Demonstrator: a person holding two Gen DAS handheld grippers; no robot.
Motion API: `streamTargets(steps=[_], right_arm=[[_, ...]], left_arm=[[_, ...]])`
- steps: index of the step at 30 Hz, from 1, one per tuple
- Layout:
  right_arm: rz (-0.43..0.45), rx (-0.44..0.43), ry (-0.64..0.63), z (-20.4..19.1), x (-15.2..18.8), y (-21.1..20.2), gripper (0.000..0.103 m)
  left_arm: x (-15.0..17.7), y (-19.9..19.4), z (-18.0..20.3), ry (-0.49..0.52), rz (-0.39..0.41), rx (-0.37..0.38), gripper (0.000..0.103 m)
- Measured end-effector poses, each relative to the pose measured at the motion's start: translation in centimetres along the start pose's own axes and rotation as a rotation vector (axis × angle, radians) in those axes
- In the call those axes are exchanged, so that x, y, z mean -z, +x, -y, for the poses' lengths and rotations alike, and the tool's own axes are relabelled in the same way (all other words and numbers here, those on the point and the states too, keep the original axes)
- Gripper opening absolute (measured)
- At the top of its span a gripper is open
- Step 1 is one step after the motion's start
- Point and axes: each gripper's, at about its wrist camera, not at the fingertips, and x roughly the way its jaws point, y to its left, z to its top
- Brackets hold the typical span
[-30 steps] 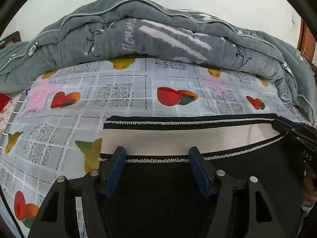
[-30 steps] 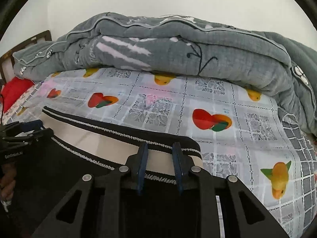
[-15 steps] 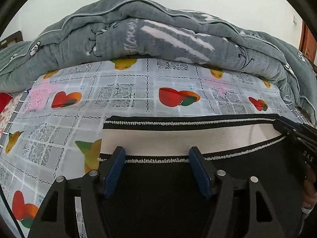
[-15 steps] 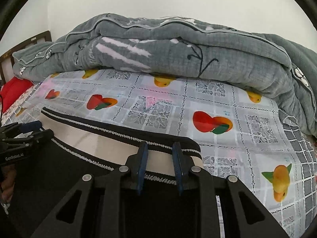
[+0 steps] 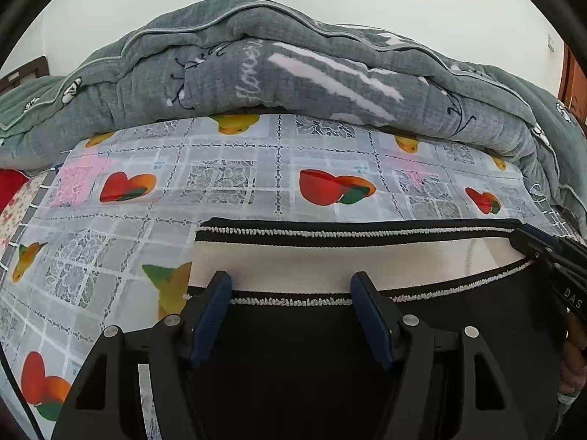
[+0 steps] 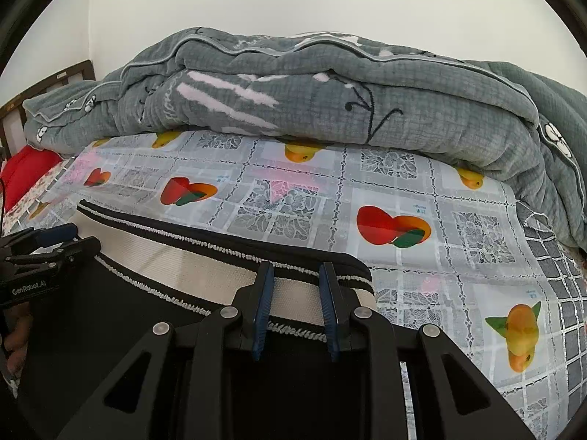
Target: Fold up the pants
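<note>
So there's one pair of pants (image 5: 293,352), plain black, with a wide cream waistband (image 5: 330,260) edged in black strips and white looped stitching. They lie flat on the bed on a grey checked cover (image 5: 220,190) printed with red and yellow fruit, waistband towards the far side. One big grey quilt (image 5: 293,73) is heaped behind them, well apart from them.

Two claws, one at each end of the waistband. The left gripper (image 5: 290,286) is released: fingers spread wide over the left end, cream band showing between them, nothing pinched. The right gripper (image 6: 296,275) sits at the right corner with its fingers close together and a strip of waistband in the gap. Honestly I can't tell if it's actually nipping the fabric or just resting over it.

Hard to see: the legs of the pants run down under both claws and out of view, so I can't tell how they lie. A red thing (image 6: 25,172) at the left edge is half cut off. A bit of a hand (image 5: 572,366) peeks in behind the right claw.
</note>
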Motion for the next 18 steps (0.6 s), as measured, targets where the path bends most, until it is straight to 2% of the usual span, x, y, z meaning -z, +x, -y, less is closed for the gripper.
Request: streamTargets(steps=[18], right_arm=[[-0.002,0.021,0.003,0.1,-2.5,3.4,0.024]], left_arm=[[-2.9,3.3,-0.3,-0.004,-0.007,0.010,0.067]])
